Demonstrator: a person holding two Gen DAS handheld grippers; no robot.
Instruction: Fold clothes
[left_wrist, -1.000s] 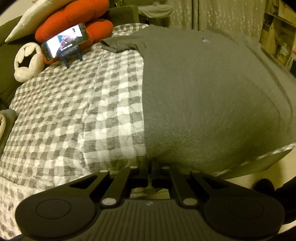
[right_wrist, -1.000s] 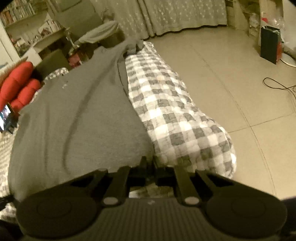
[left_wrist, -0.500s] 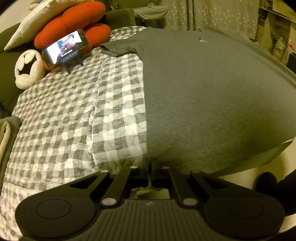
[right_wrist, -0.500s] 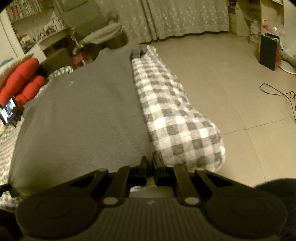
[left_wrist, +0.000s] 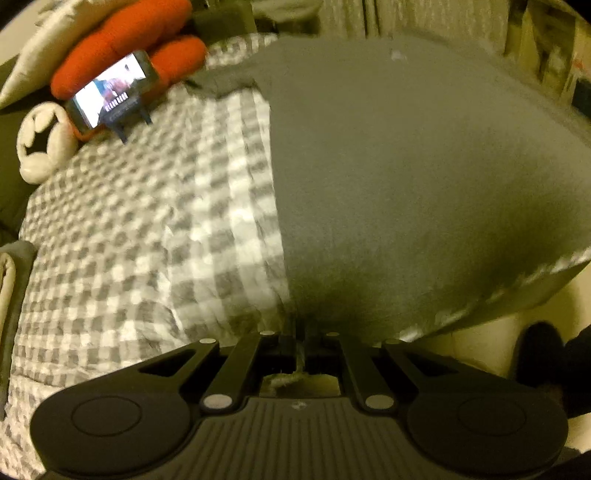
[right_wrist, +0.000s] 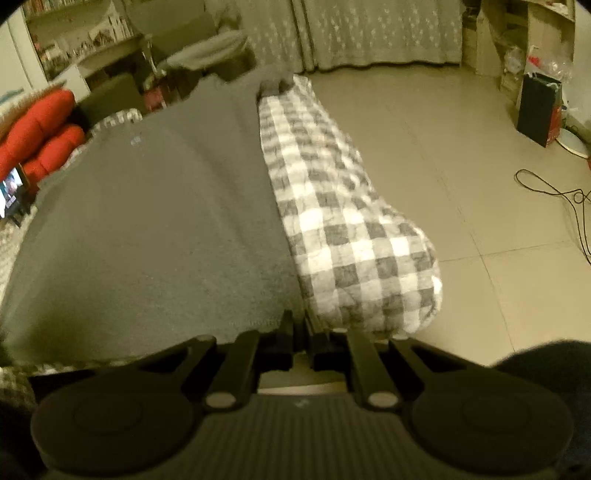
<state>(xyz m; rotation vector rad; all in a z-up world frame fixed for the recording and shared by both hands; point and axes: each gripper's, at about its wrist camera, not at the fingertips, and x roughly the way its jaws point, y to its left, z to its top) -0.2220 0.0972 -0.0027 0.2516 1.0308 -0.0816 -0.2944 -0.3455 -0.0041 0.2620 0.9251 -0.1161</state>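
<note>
A grey T-shirt (left_wrist: 406, 177) lies spread flat over a grey-and-white checked quilt (left_wrist: 155, 236) on a bed; it also shows in the right wrist view (right_wrist: 147, 229). My left gripper (left_wrist: 300, 326) is shut on the shirt's bottom hem at its left corner. My right gripper (right_wrist: 300, 325) is shut on the hem at the right corner, beside the checked quilt (right_wrist: 351, 236) at the bed's edge. A sleeve (left_wrist: 221, 79) lies out to the far left.
A phone on a stand (left_wrist: 110, 94) with a lit screen, red cushions (left_wrist: 125, 40) and a white plush toy (left_wrist: 40, 144) sit at the head of the bed. Tiled floor (right_wrist: 461, 177) with a black cable (right_wrist: 554, 195) and a dark bag (right_wrist: 539, 107) lies to the right.
Both grippers have pulled the hem toward me and the shirt's wrinkles have gone; it now lies taut and flat. Both views shifted slightly, with motion blur.
</note>
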